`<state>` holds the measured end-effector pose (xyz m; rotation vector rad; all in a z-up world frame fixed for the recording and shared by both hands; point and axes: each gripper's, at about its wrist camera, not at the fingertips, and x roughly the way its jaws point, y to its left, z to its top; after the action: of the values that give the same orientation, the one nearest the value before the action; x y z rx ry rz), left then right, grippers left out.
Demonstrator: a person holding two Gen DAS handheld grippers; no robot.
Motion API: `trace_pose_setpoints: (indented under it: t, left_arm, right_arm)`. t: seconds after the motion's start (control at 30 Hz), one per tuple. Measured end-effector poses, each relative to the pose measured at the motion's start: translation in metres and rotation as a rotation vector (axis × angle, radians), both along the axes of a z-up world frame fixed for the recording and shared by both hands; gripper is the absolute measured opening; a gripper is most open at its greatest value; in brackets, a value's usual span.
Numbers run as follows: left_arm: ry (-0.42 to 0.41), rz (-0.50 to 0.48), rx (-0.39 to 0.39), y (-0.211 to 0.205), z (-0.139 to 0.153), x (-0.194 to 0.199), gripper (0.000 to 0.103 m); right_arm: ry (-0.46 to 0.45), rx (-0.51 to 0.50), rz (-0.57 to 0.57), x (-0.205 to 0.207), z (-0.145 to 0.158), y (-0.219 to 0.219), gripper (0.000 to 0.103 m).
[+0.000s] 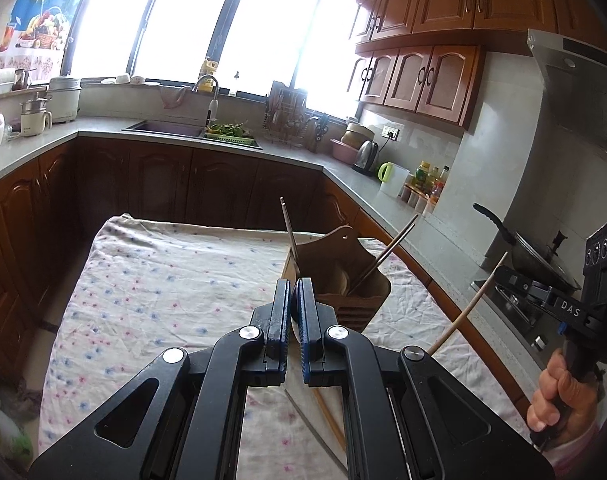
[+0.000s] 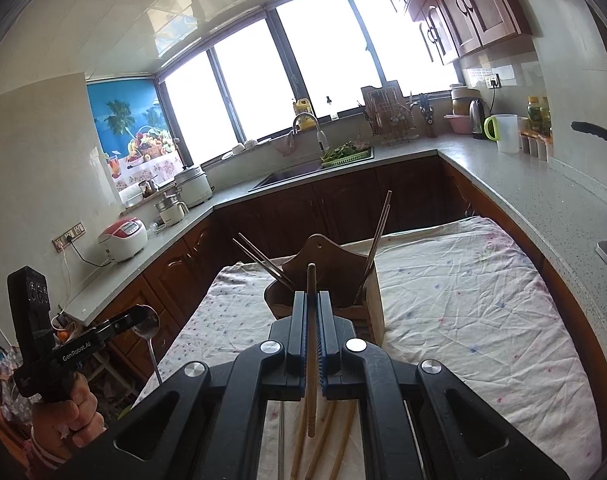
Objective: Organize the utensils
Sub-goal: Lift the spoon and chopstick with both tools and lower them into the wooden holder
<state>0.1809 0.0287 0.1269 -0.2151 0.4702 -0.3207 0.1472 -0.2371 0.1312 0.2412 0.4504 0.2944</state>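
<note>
I see the wooden utensil holder (image 2: 335,292) near the cloth-covered table's (image 2: 483,320) far edge, already holding several chopsticks. My right gripper (image 2: 312,320) clamps a wooden chopstick (image 2: 311,356); my left gripper (image 1: 294,312) pinches a metal spoon (image 2: 149,330). More chopsticks (image 2: 323,432) lie loose on the cloth. Open cloth flanks the holder.
</note>
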Motion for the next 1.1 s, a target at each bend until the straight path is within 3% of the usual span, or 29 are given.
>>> trace_pose_setpoints:
  t: [0.4,0.63,0.83,1.1]
  left_arm:
    - [-0.102,0.123,0.009,0.003,0.036,0.061,0.003]
    - [-0.143,0.209,0.012,-0.004,0.042,0.106,0.003]
    - [-0.188,0.292,0.081,-0.024,0.029,0.133,0.003]
    - [-0.225,0.375,0.156,-0.044,-0.006,0.141,0.003]
  right_arm:
    - [-0.114,0.0,-0.045,0.036,0.05,-0.012,0.004]
    - [-0.164,-0.013,-0.07,0.07,0.072,-0.016,0.004]
    - [-0.157,-0.01,-0.082,0.1,0.066,-0.021,0.004]
    - [-0.097,0.011,-0.099,0.122,0.028,-0.025,0.004]
